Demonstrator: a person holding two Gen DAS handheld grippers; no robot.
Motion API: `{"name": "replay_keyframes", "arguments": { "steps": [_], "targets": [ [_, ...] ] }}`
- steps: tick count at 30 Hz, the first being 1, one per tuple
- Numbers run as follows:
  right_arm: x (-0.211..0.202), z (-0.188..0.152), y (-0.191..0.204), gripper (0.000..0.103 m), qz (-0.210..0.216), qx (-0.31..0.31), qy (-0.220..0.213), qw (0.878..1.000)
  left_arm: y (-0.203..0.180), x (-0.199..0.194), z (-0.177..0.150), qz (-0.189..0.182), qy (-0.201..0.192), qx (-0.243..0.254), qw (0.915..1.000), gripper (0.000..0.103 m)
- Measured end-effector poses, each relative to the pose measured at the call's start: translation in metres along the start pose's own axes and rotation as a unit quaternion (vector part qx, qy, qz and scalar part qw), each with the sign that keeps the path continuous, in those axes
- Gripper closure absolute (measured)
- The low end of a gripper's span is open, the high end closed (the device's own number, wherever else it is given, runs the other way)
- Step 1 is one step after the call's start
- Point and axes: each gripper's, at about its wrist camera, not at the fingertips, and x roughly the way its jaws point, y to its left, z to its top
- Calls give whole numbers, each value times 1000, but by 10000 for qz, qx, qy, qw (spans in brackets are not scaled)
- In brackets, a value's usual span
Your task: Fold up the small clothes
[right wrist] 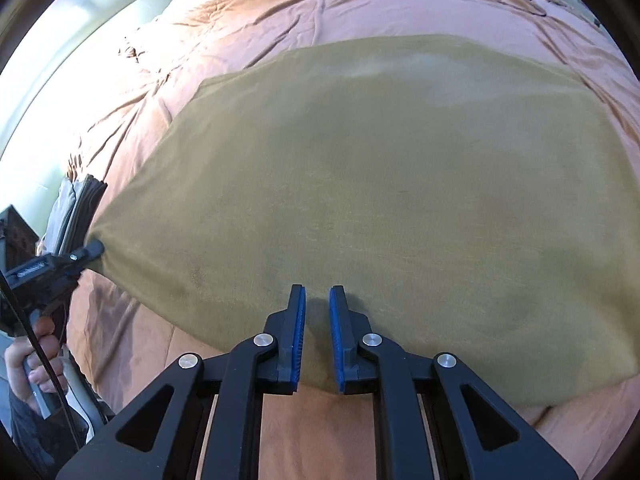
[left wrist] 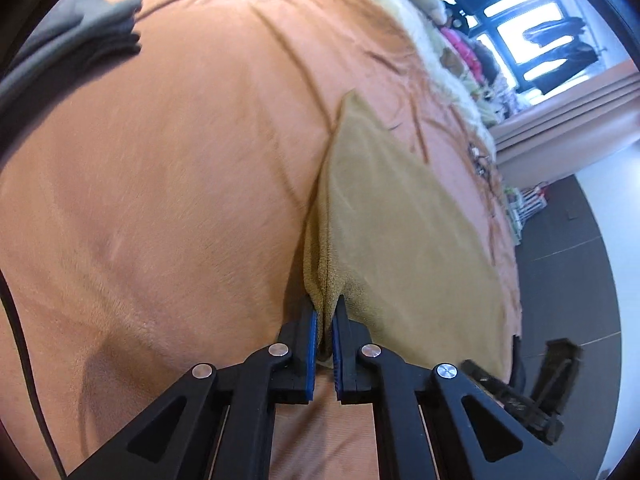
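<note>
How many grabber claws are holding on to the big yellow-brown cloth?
2. The left gripper pinches a bunched corner of the cloth. The right gripper sits on the cloth's near edge, jaws almost shut; whether it truly grips fabric is unclear.

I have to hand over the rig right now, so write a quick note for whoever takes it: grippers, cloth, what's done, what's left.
Left gripper: shut on a bunched corner of the olive-tan cloth.
Right gripper: nearly closed over the cloth's near edge; a grip can't be confirmed.
Cloth: spread flat on the orange bedspread, no fold visible. Folded grey clothes lie beyond.
Done: left corner pinched.
Left: secure the right side, fold, stack.
</note>
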Motion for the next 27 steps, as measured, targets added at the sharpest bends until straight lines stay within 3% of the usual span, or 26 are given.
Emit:
{"name": "replay_keyframes", "arguments": {
  "steps": [5,11,19,27],
  "targets": [
    [6,14,-8,98,-54,75,28,10000,-4,-9,5,-345,-141,-114,9992,97],
    [16,44,-15,99,-180,105,17,9998,2,-5,6,-395,-156,-377,9984,97],
    [37,87,-18,103,-328,161,-112,9993,17,4,-3,-71,-117,-831,9964,97],
    [60,126,-27,103,-386,368,-195,9984,20,3,-13,242,-224,-914,9953,97]
  ]
}}
